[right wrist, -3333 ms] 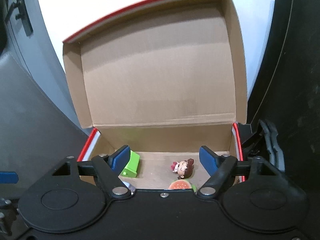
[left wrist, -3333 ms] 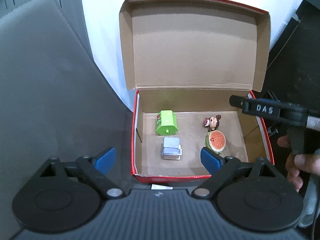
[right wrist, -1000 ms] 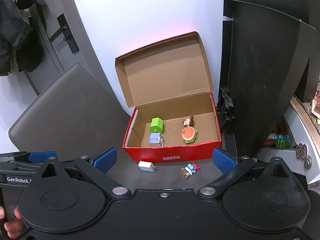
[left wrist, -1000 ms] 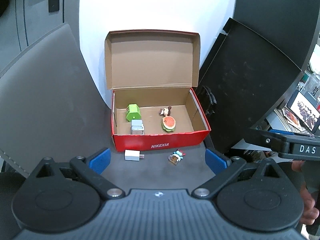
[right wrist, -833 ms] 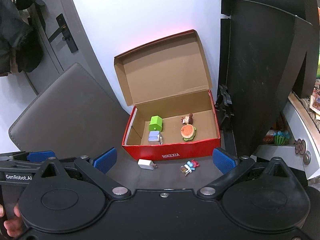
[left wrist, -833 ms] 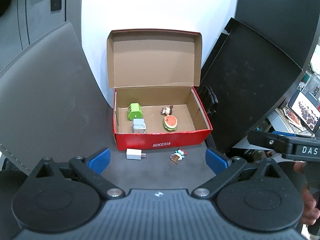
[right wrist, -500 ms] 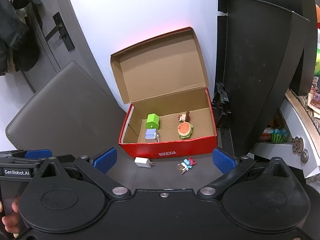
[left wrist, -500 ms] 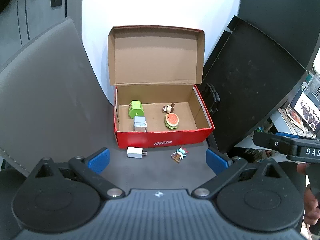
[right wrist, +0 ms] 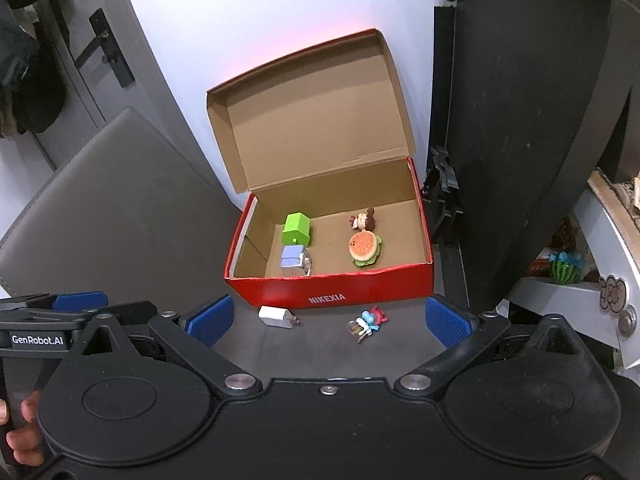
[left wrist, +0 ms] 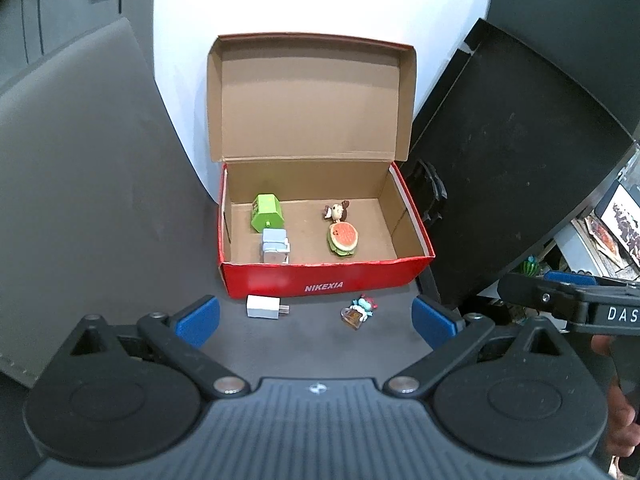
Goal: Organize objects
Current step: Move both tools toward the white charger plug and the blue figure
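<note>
An open red shoe box (left wrist: 320, 278) (right wrist: 340, 286) stands on the dark mat, lid up against the wall. Inside lie a green block (left wrist: 267, 211) (right wrist: 297, 229), a grey-blue charger (left wrist: 275, 246) (right wrist: 295, 259), a small doll figure (left wrist: 336, 211) (right wrist: 362, 220) and a burger toy (left wrist: 342, 238) (right wrist: 364, 249). In front of the box lie a white plug adapter (left wrist: 265, 306) (right wrist: 277, 317) and a small blue-red figure (left wrist: 359, 311) (right wrist: 368, 323). My left gripper (left wrist: 316, 322) and right gripper (right wrist: 328, 320) are both open and empty, held back from the box.
A grey board (left wrist: 80, 184) leans at the left. Black panels (left wrist: 508, 176) (right wrist: 520, 128) stand at the right, with a black clip (left wrist: 430, 194) beside the box. A shelf with small items (right wrist: 564, 268) is at the far right. A door with a handle (right wrist: 108, 52) is behind.
Both grippers have pulled back from inside the box to well in front of it, then drifted slightly closer. The white adapter and small figure have come into view.
</note>
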### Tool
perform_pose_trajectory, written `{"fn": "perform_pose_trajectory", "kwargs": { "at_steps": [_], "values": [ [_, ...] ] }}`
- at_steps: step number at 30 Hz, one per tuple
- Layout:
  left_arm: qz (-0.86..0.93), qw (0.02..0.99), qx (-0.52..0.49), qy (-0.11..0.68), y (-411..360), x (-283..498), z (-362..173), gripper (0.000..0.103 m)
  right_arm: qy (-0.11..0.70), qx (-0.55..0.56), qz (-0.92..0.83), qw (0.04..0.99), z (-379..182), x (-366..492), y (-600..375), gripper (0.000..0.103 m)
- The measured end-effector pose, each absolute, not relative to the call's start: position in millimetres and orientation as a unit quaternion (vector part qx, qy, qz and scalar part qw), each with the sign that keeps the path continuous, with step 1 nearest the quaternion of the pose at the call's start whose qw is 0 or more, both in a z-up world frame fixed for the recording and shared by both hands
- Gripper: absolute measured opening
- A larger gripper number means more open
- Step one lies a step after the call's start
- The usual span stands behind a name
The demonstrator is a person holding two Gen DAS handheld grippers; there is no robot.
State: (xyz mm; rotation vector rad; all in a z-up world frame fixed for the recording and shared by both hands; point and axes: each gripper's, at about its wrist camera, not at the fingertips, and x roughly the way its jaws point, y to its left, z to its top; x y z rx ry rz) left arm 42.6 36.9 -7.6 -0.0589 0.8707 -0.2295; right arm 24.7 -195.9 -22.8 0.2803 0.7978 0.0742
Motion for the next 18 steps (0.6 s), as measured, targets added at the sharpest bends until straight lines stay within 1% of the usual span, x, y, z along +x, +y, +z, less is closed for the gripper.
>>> {"fn": "perform_pose_trajectory", "kwargs": {
  "at_steps": [18],
  "values": [
    [-0.087, 0.882, -0.04, 0.461, 35, 102, -58, 0.101, 0.433, 0.139, 0.05, 0.889, -72, 83, -198, 0.103]
  ]
}}
